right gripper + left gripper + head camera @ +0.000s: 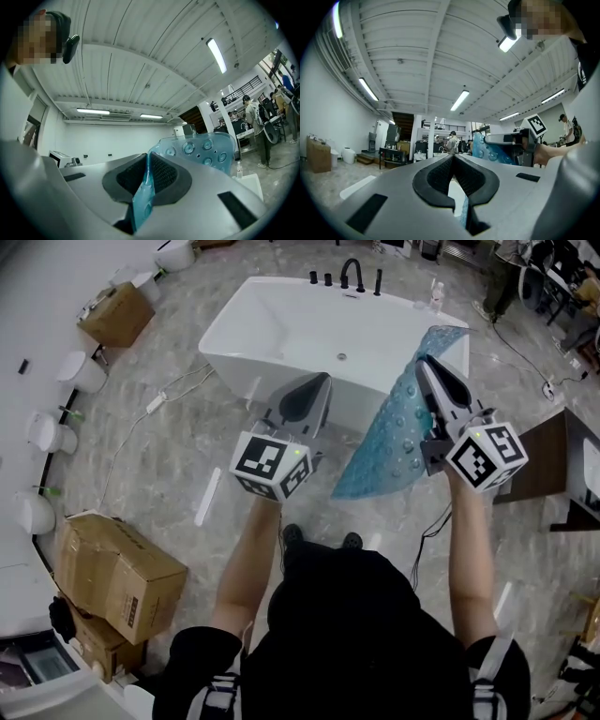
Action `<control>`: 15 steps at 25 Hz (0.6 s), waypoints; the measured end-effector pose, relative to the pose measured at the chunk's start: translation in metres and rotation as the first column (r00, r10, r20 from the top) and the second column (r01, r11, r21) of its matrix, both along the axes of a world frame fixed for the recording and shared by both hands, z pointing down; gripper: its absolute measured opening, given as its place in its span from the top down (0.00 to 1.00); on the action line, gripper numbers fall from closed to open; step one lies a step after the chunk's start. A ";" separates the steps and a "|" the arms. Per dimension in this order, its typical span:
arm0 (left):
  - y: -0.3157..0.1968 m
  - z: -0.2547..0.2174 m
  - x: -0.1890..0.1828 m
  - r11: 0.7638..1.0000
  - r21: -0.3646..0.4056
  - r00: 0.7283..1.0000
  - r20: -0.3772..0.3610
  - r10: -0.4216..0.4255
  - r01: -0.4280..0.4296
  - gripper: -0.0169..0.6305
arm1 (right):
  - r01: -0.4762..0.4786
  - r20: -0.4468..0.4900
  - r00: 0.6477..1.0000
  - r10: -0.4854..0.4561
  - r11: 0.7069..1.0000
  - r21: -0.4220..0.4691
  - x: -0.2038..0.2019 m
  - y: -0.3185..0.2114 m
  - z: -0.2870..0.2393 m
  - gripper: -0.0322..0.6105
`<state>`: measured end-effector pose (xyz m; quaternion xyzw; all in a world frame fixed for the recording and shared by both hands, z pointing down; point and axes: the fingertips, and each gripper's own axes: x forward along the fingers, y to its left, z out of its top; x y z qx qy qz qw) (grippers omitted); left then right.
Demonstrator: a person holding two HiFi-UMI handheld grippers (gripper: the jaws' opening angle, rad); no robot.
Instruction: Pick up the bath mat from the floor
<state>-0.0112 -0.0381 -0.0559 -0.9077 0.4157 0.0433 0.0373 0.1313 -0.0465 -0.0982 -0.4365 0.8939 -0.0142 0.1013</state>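
The bath mat point(398, 437) is a translucent blue sheet studded with round suction cups. It hangs in the air in front of the white bathtub point(281, 310), off the floor. My right gripper point(429, 367) is shut on the mat's upper edge. In the right gripper view the mat point(201, 150) is pinched between the jaws of that gripper point(146, 157) and curls up beyond them. My left gripper point(319, 382) is held up to the left of the mat, shut, with nothing in it. In the left gripper view my left gripper point(453, 157) points toward the mat point(487, 150) and the right gripper beyond.
A black faucet point(352, 273) stands on the tub's far rim. Cardboard boxes point(117, 573) lie at the left, with another box point(117, 313) farther back. White fixtures line the left wall. A dark cabinet point(553, 465) is at the right. Cables and a white strip point(208, 495) lie on the floor.
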 end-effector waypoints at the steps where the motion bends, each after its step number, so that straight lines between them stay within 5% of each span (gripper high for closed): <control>1: -0.001 0.001 0.000 1.000 -0.004 1.000 0.005 -0.002 0.002 0.95 | -0.002 -0.003 1.000 0.002 1.000 -0.003 0.001 0.000 0.002 0.89; 15: -0.012 -0.012 -0.005 1.000 -0.018 0.998 0.060 0.001 0.000 0.95 | -0.009 -0.051 0.999 0.009 1.000 -0.001 0.000 0.004 0.010 0.89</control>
